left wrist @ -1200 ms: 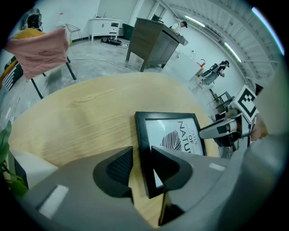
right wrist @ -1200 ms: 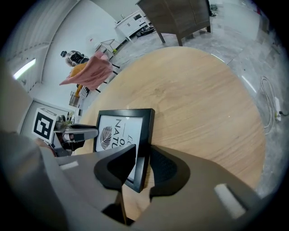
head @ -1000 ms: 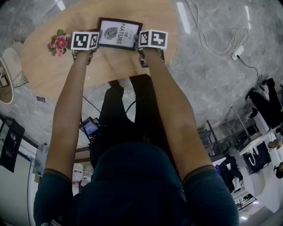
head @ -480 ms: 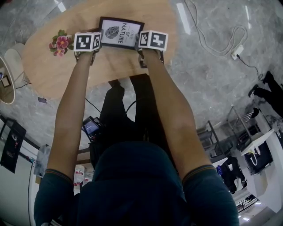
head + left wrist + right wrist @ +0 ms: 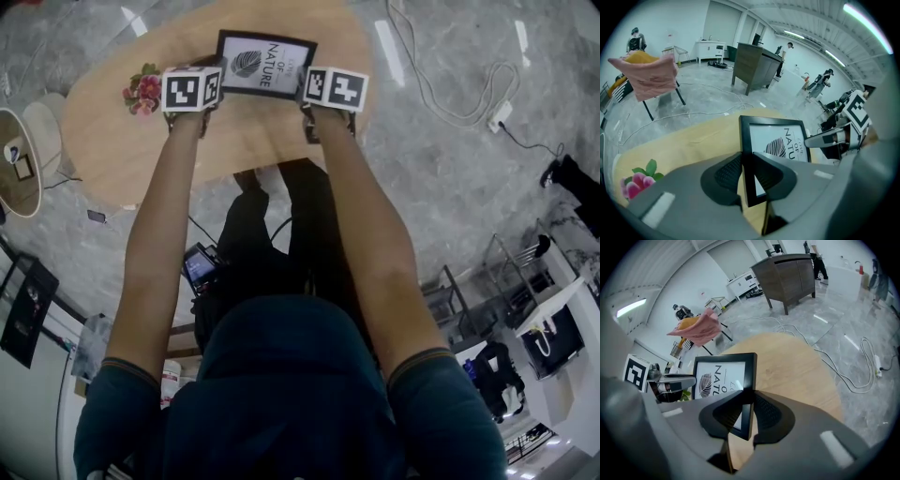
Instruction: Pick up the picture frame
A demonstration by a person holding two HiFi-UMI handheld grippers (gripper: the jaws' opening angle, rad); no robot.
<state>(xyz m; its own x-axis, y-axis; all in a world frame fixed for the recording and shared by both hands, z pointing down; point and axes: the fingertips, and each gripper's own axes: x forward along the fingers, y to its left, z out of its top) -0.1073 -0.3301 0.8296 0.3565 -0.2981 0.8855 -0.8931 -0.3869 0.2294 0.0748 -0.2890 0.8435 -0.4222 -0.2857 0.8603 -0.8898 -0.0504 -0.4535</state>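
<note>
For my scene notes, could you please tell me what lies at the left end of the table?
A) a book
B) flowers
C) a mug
B: pink flowers with green leaves lie on the table, left of the frame.

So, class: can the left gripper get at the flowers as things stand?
Probably not yet: the left gripper is shut on the left edge of the picture frame. The flowers lie nearby, with bare table between, so only that load hinders it.
</note>
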